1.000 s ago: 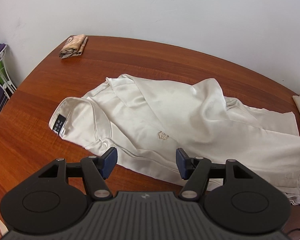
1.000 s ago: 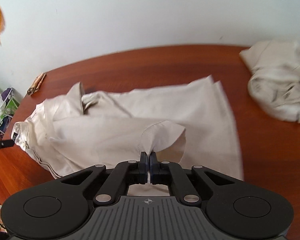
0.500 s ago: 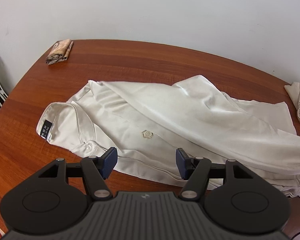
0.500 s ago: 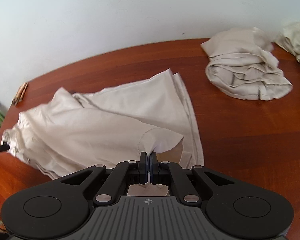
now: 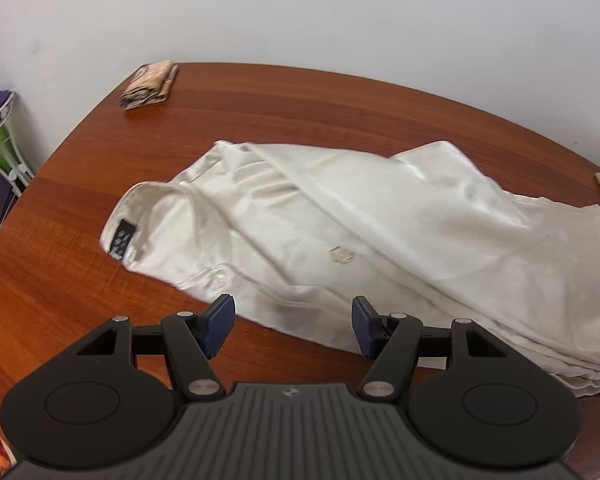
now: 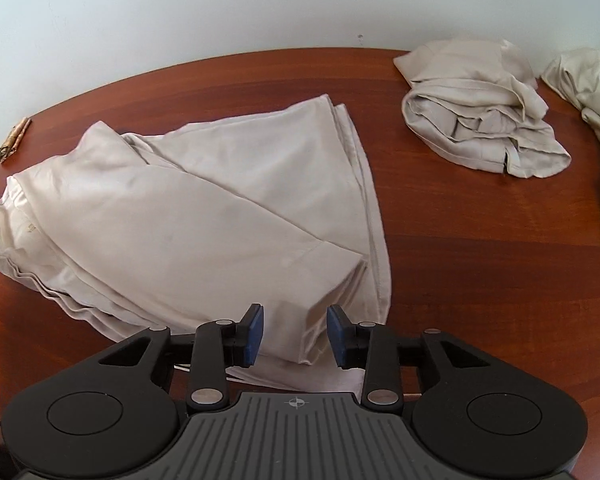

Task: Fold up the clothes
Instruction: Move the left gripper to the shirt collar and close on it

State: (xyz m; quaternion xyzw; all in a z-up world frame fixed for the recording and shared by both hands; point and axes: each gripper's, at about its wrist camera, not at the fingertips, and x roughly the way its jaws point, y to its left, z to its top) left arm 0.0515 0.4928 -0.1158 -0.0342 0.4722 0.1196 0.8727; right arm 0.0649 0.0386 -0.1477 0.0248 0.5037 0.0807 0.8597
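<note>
— Left wrist view first: what's lying over at the far left edge?

— A small folded tan patterned cloth (image 5: 150, 85) is sitting near the corner of the reddish-brown wooden table (image 5: 80, 200). Moving right, the cream short-sleeved polo shirt (image 5: 340, 232) is lying across the middle, collar and dark neck label pointing left, a sleeve folded over its front.

— And the left gripper (image 5: 293, 330)?

— It's hovering just above the shirt's near edge, blue-padded fingers spread apart, gripping nothing.

— Now the right wrist view?

— The right gripper (image 6: 296, 334) is hanging over the shirt's near hem, its fingers also parted and released, with fabric lying loose below them. Further right, a crumpled beige garment (image 6: 480, 120) is resting well apart from the shirt, and another pale garment (image 6: 596, 92) is draping at the table's right edge.
</note>
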